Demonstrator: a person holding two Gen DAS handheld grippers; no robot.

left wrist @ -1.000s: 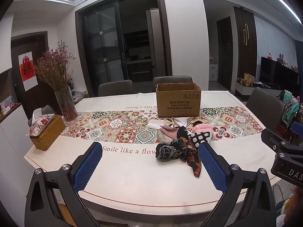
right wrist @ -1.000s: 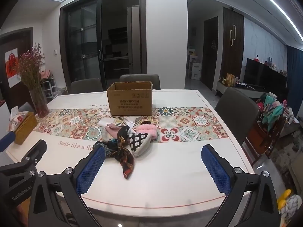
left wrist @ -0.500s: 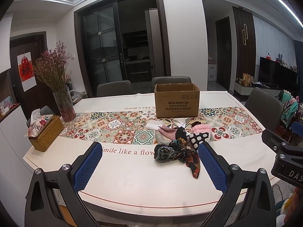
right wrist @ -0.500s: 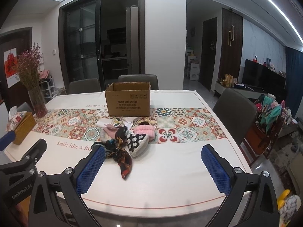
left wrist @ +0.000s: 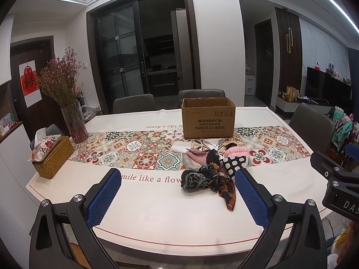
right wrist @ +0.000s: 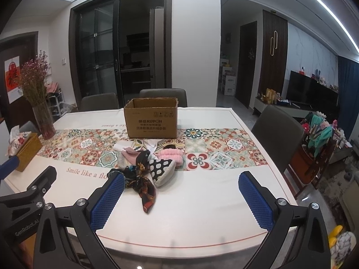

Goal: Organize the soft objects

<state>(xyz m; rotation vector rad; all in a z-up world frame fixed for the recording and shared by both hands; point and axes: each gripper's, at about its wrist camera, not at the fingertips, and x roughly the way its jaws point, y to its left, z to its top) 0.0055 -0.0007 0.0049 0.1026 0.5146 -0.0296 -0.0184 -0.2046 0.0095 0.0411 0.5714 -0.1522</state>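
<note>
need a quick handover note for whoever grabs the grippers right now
Left gripper: open, empty, short of the pile.
Right gripper: open, empty, also held back.
Soft things, including a dark patterned scarf, a black-and-white spotted pouch and a fluffy pink band, lie heaped on the white table in front of the open brown cardboard box.
Done: no item grasped.
Left: the whole pile.

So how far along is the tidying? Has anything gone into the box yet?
Nothing looks done so far: the soft things lie in a heap on the table in front of the box, whose inside is hidden. Nothing is in hand; the left gripper and right gripper are both open and empty. All the sorting is left.
</note>
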